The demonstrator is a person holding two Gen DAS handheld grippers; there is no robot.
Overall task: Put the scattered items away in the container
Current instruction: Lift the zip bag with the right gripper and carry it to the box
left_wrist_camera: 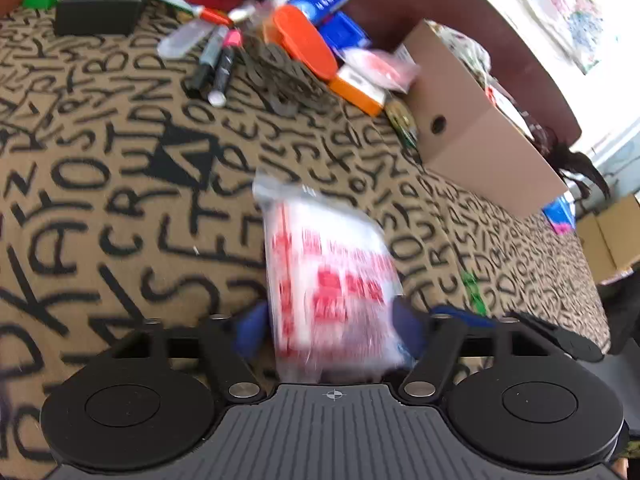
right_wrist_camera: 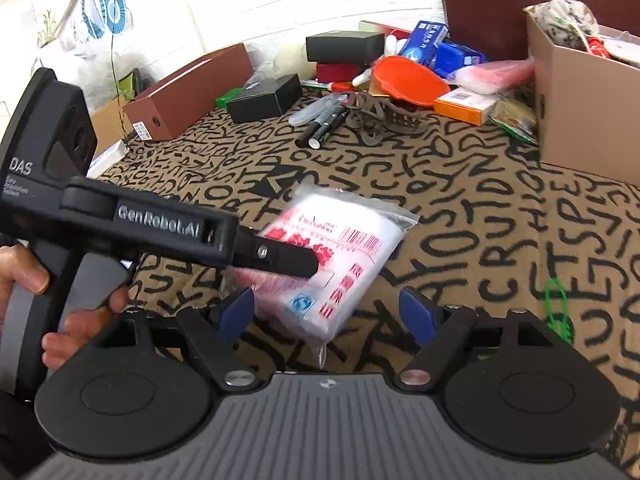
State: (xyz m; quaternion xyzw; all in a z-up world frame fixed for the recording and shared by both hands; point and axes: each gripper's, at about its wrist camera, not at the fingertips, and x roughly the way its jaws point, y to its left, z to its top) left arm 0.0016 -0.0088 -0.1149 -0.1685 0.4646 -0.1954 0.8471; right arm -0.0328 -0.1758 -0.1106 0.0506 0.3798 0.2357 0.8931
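Currently the left tool (left_wrist_camera: 328, 328) pinches a clear plastic packet (left_wrist_camera: 328, 280) with red print, blue pads pressed against its two sides at lower centre of the left wrist view; the packet is blurred, so it looks to be in motion. Right tool (right_wrist_camera: 328, 312) stands spread and empty at the bottom of its own view, with the same packet (right_wrist_camera: 336, 264) just ahead of its pads and the left tool's black body crossing in from the left edge. Judged step: a packet picked up, carry to the container not yet done. Container is one open cardboard box (left_wrist_camera: 472, 132), upper right of the left view, already holding some things. Next move calls for lifting the packet clear of the lettered bedspread (left_wrist_camera: 100, 200) and swinging it right, over the box wall, before letting go. Counted in the pile still out at upper centre: one orange lid-like piece (left_wrist_camera: 308, 44), two black boxes (right_wrist_camera: 266, 98) in the right view, several markers (left_wrist_camera: 216, 64) (at least three, overlap hides the rest), one green tie (right_wrist_camera: 556, 312) lying apart at lower right.
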